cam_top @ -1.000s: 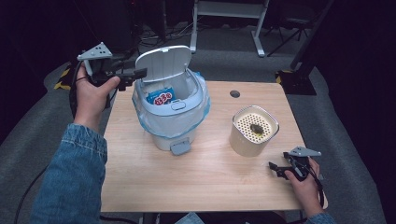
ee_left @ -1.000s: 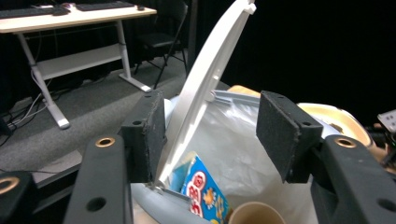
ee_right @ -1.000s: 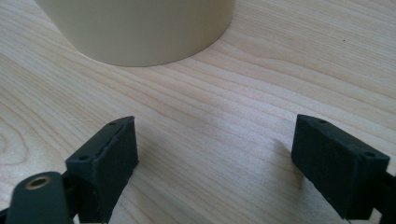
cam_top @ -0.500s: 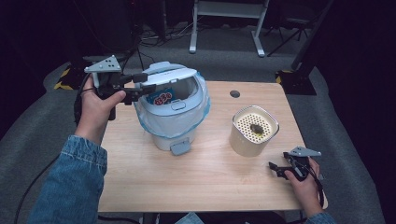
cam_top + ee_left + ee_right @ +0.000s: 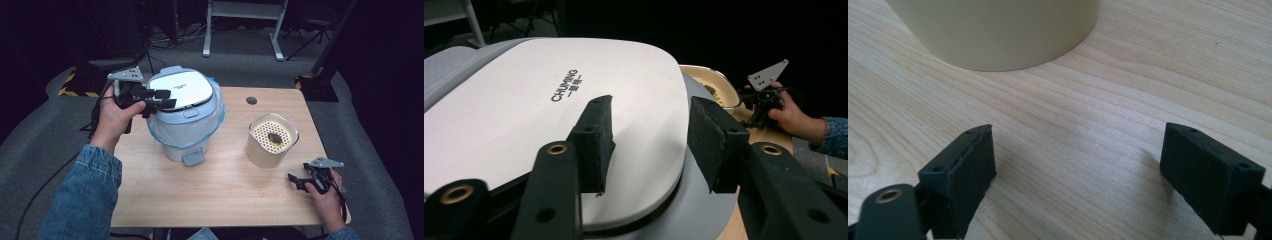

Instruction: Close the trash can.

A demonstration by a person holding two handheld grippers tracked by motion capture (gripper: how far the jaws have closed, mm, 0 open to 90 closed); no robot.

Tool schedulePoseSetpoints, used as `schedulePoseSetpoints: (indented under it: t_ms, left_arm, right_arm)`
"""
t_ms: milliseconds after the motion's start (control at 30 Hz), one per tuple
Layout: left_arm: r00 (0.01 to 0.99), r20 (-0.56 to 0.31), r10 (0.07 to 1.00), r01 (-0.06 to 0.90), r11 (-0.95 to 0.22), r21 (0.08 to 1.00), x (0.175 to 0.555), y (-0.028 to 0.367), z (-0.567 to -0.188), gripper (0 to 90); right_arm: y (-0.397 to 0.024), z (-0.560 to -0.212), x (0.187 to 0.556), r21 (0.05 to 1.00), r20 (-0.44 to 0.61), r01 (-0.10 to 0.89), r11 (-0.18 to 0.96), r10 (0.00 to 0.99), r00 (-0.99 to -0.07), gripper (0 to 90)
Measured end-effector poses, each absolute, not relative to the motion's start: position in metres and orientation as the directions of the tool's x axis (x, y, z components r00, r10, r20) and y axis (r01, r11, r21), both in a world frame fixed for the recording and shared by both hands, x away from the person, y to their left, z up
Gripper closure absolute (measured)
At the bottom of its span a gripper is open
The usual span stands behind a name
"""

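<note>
Wooden tabletop (image 5: pixel 215 190) carries a lidded bin (image 5: pixel 186 117); if its lid (image 5: pixel 549 115) is pressed off-centre by the released, just-narrowing left tool (image 5: pixel 162 99), tipping is risked; right tool (image 5: pixel 296 181) rests released.

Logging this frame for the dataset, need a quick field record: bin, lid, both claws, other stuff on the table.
bin: white pedal bin with a plastic liner, on the wooden table
lid: lid down on the bin
left claw: left claw at the lid's left edge, jaws just been closing, pads over the lid top with nothing between them
right claw: right claw open, low over the table at the near right corner
other: cream container with a perforated top, right of the bin
</note>
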State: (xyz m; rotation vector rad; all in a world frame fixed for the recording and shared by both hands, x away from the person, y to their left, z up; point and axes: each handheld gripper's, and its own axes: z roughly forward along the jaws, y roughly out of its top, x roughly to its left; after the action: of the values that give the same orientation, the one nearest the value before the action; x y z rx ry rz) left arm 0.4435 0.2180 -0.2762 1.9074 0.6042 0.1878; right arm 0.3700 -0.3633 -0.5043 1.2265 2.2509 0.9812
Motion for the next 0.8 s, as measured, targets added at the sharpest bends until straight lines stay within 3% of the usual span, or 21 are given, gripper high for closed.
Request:
schedulePoseSetpoints:
  t_ms: [367, 533, 700, 800]
  left_arm:
    - [0.842, -0.101, 0.529, 0.310, -0.321, 0.895, 0.449, 0.204, -0.279, 48.5]
    - [0.832, 0.003, 0.555, 0.253, -0.384, 0.888, 0.448, 0.197, -0.278, 49.8]
    - [0.824, 0.022, 0.566, 0.262, -0.416, 0.871, 0.445, 0.193, -0.275, 50.7]
    - [0.829, 0.077, 0.554, 0.240, -0.476, 0.846, 0.442, 0.185, -0.273, 56.0]
  right_arm:
    - [-0.363, -0.504, 0.370, 0.736, -0.010, 0.566, 0.371, 0.843, -0.538, 14.6]
    - [-0.363, -0.504, 0.370, 0.737, -0.010, 0.566, 0.370, 0.843, -0.538, 14.6]
    - [-0.363, -0.504, 0.370, 0.736, -0.010, 0.566, 0.371, 0.842, -0.539, 14.6]
    - [-0.363, -0.504, 0.370, 0.736, -0.010, 0.566, 0.371, 0.842, -0.539, 14.6]
